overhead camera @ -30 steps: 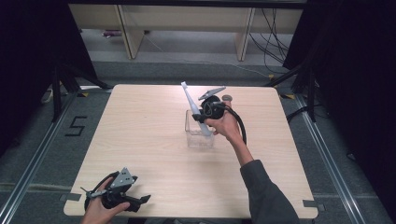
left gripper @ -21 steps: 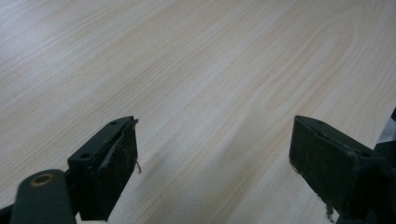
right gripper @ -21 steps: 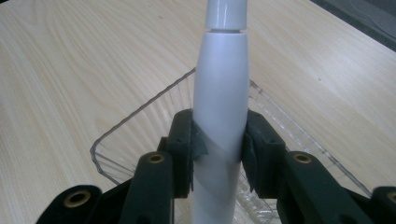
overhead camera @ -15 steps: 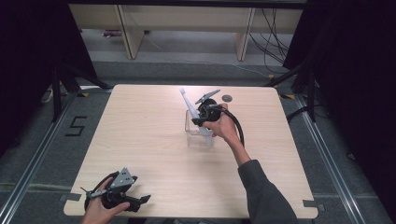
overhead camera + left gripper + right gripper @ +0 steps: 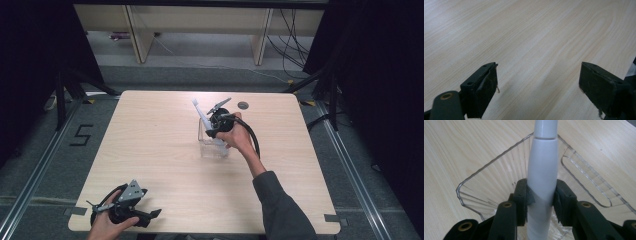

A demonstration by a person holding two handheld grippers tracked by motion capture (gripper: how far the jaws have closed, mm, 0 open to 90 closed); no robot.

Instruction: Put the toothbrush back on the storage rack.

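A white toothbrush-like stick [image 5: 542, 167] is clamped between the jaws of my right gripper [image 5: 541, 195]. It hangs over a clear plastic box [image 5: 499, 170] with ribbed walls. From above, the right gripper [image 5: 216, 122] is over the clear box [image 5: 212, 145] near the table's middle, and the white stick [image 5: 200, 111] slants up and to the left. My left gripper [image 5: 150, 216] rests at the table's front left corner. Its fingers [image 5: 482, 87] stand wide apart over bare wood with nothing between them.
The light wooden table [image 5: 150, 150] carries a small dark round disc [image 5: 243, 105] near its far edge. Shelving [image 5: 200, 25] and cables lie beyond the table. A floor mark "5" [image 5: 82, 135] sits to the left.
My right gripper has moved slightly toward the front with the white stick, lowering it over the clear box. The left gripper has stayed put.
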